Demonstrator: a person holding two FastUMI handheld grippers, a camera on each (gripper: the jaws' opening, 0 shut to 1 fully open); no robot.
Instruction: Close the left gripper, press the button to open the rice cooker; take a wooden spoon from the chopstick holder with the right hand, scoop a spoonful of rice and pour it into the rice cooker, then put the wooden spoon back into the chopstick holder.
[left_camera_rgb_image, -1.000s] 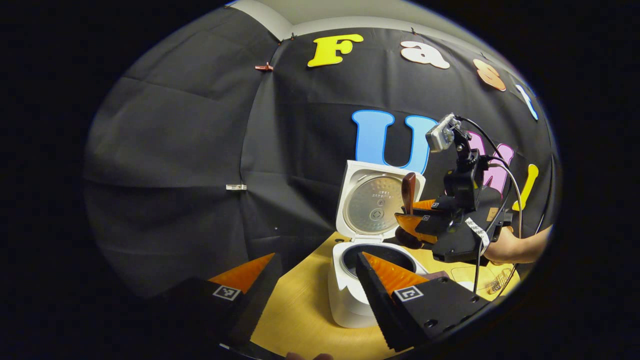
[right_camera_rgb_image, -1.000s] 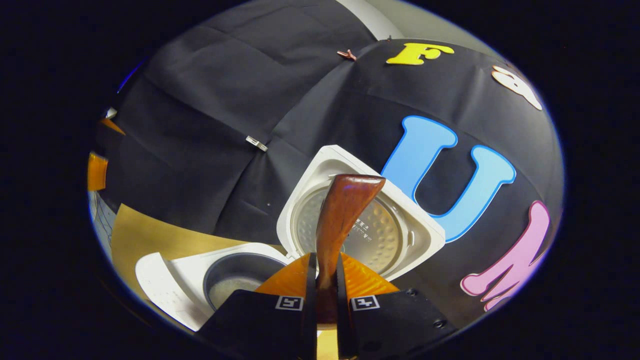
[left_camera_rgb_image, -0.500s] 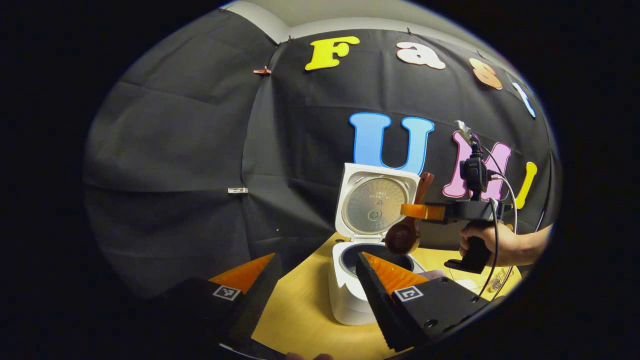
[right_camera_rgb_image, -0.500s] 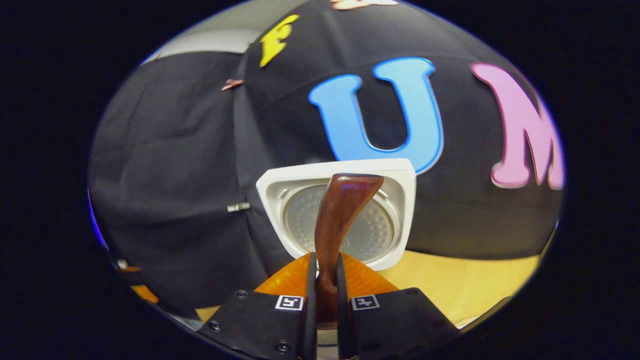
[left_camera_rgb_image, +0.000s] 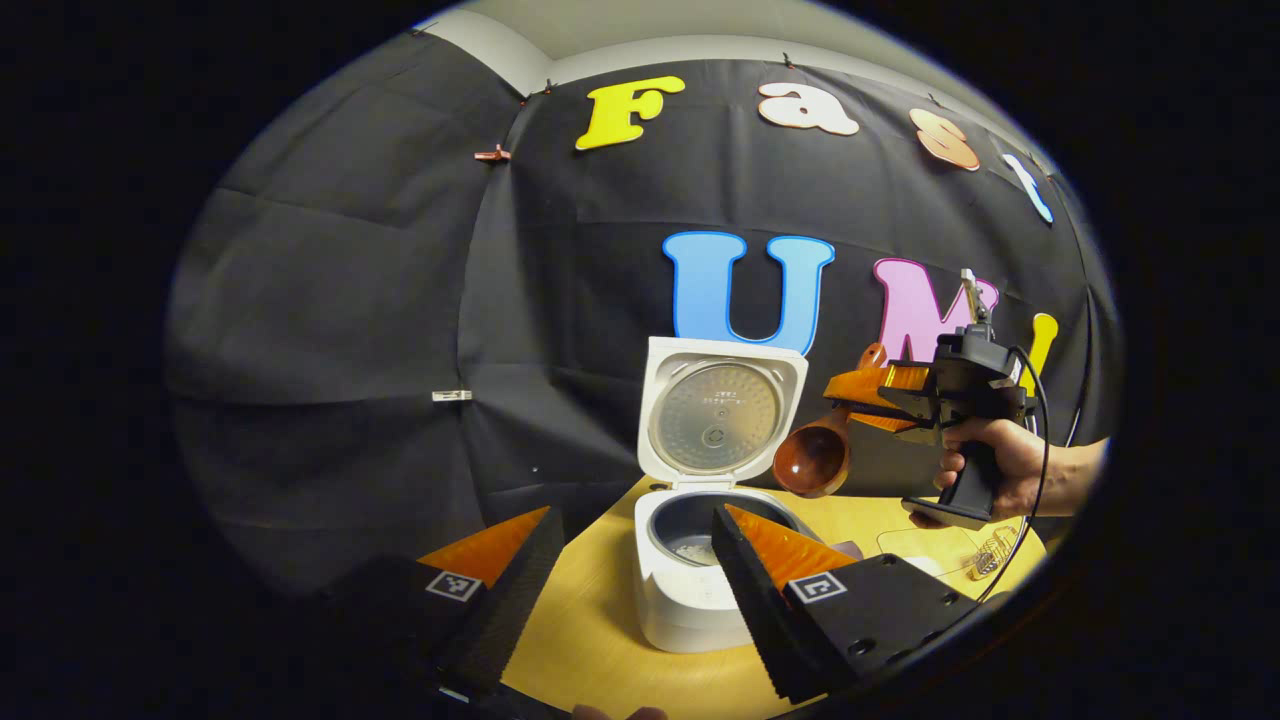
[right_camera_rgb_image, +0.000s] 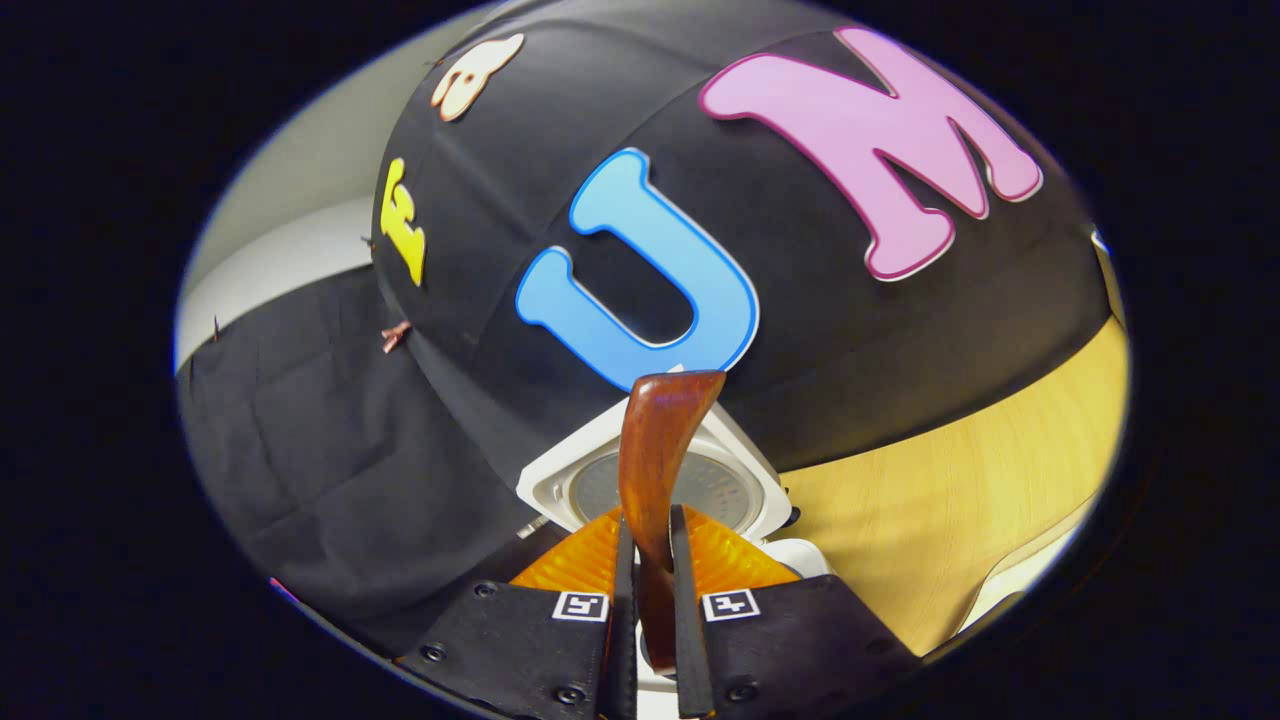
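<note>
Wooden spoon (left_camera_rgb_image: 812, 458) sits clamped in my right gripper (left_camera_rgb_image: 868, 396), empty bowl just right of the open cooker (left_camera_rgb_image: 700, 520); left gripper (left_camera_rgb_image: 630, 575) spread. Pouring looks done; next, back to the holder.

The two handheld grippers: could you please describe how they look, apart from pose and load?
The left gripper has black finger bodies with wedge-shaped, ribbed fingers and small square black-and-white markers. The right gripper is a black pistol-grip unit with a small module mounted on top and a black cable looping down behind; its finger bodies also carry square markers. No sleeve shows at the wrist.
</note>
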